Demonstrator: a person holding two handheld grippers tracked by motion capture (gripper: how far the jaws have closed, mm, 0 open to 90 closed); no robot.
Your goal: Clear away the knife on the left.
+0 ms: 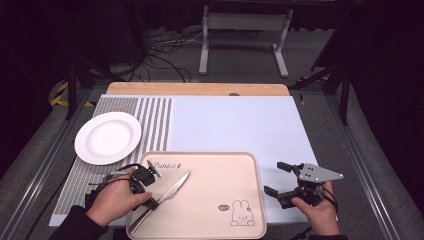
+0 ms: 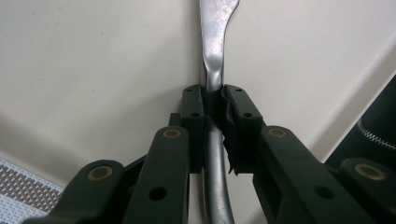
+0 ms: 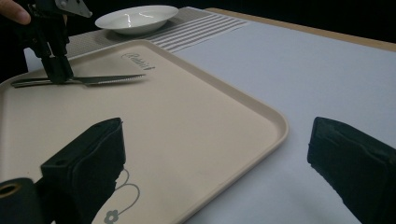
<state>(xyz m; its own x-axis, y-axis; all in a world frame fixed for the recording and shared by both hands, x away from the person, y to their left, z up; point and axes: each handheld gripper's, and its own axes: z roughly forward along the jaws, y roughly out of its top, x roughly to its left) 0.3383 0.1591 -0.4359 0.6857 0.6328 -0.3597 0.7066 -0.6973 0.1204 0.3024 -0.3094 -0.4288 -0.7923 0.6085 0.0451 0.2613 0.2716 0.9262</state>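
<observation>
- High view puts the left gripper over the left part of the beige tray, its jaws clamped on the handle of a table knife.
- Left gripper view confirms it: both pads press the knife's neck from either side, with the blade running away across the tray floor.
- Knife lies slantwise near the tray's left edge, handle toward the near left corner, blade tip toward the tray's middle; whether it has left the tray floor I cannot tell.
- Right gripper hangs over the pale mat just off the tray's right edge, jaws spread wide and holding nothing.
- Step in hand, as I judge it: grasp made, lift to follow. The next move calls for a level rise clear of the tray rim, likely toward the white plate at the mat's left edge.
- Count: one knife, one tray, one plate, two grippers.
</observation>
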